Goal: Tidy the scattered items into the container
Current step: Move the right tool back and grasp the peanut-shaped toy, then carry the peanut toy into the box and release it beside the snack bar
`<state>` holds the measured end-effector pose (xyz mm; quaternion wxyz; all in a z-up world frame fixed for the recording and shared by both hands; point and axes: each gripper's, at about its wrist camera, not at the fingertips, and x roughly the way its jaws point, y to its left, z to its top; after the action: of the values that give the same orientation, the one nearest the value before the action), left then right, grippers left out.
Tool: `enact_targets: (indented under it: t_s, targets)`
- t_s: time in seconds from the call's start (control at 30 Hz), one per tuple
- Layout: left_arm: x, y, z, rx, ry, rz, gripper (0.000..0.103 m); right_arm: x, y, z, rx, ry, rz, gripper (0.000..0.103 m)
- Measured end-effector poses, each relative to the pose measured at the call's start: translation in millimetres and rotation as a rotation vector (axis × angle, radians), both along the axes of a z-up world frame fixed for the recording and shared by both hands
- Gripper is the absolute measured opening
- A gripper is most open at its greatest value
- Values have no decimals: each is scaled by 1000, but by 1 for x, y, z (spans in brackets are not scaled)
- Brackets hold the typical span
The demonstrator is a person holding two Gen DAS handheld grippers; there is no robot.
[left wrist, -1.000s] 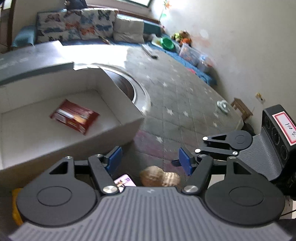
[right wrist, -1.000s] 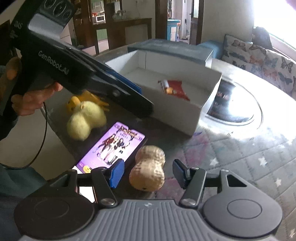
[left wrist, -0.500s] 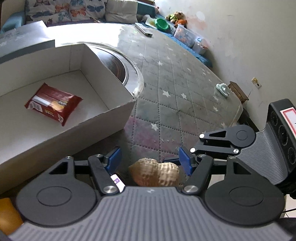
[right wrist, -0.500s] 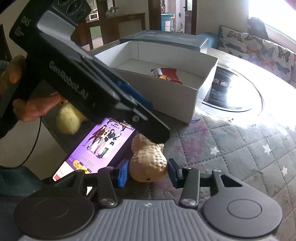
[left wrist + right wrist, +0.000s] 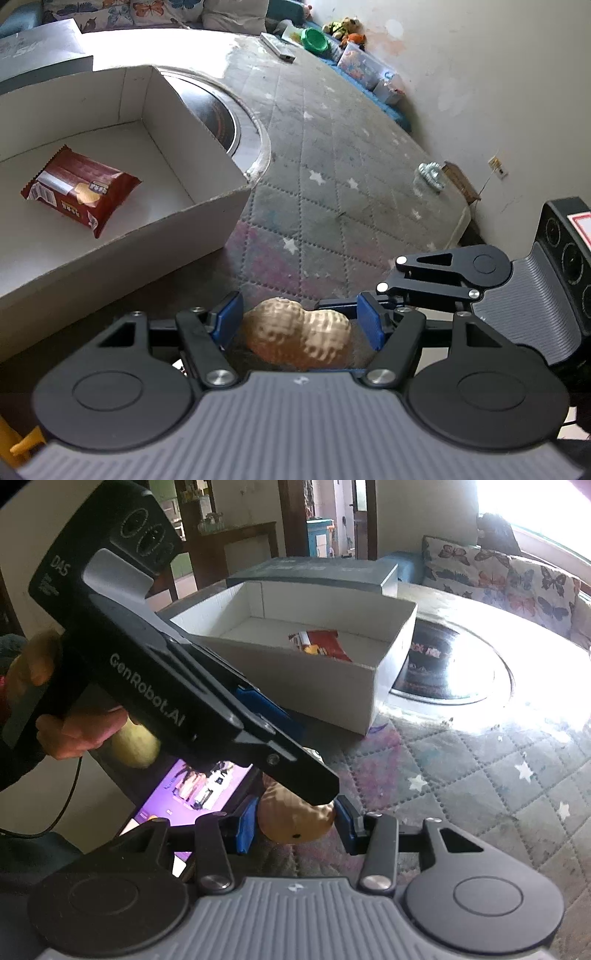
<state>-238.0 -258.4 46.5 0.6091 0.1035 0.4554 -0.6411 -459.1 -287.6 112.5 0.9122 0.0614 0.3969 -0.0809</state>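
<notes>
**Grasping the peanut toy, box waiting**

Left wrist view: the left gripper [image 5: 301,321] straddles the peanut toy [image 5: 299,338] at lower centre, pads apart from it, gripping nothing. The box [image 5: 207,133], upper left, holds a snack packet [image 5: 77,190].

Right wrist view: the right gripper [image 5: 293,823] pinches the toy at lower centre. Likely next: lift it toward the box above.

peanut toy [image 5: 295,821]: near edge of the table, between the right gripper's [image 5: 295,825] pads
phone [image 5: 192,786]: just left of the peanut toy, flat on the table
box [image 5: 332,686]: farther back on the table, behind the peanut toy
snack packet [image 5: 79,194]: inside the box, on its floor
left gripper [image 5: 301,321]: around the peanut toy
sofa [image 5: 498,576]: far right, beyond the table
</notes>
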Motion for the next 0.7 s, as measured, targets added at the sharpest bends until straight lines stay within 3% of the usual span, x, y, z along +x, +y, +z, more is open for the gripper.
enact_targets:
  t_s: [0.4, 0.7]
  targets:
    - [15, 18, 47, -118, -25, 62, 67, 8, 6, 48, -78, -97, 44, 45]
    - [53, 22, 71, -175, -40, 163, 67, 42, -8, 70, -121, -169, 40, 45]
